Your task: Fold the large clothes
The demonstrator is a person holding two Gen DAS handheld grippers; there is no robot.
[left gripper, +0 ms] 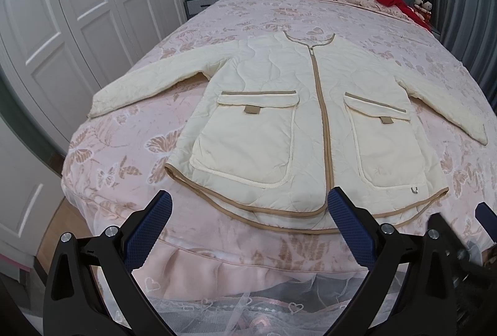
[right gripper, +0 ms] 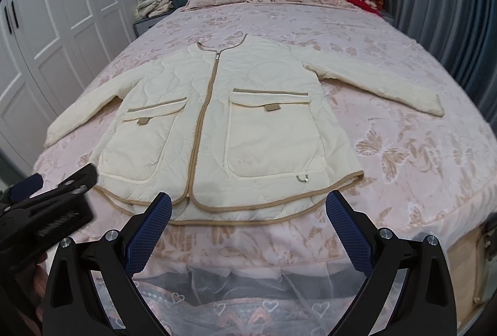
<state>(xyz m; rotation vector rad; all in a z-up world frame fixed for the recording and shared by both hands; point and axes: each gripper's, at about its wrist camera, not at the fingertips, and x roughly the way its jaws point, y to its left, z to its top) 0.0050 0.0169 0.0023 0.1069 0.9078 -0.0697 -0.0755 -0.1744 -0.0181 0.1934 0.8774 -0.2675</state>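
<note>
Left wrist view: my left hand-held gripper [left gripper: 250,213] and right hand-held gripper [right gripper: 248,211] gape empty before the flat cream jacket [left gripper: 298,118] on the bed [left gripper: 124,149].

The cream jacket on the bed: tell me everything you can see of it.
The cream jacket is quilted, trimmed in tan along collarless neckline, zip and curved hem. It is zipped shut and lies flat, front up, on the pink bedspread, hem toward the cameras, both sleeves spread outward. Two large flap pockets with tan tabs sit on its front; a small metal ring shows near one pocket's bottom. Neither gripper touches it.
</note>
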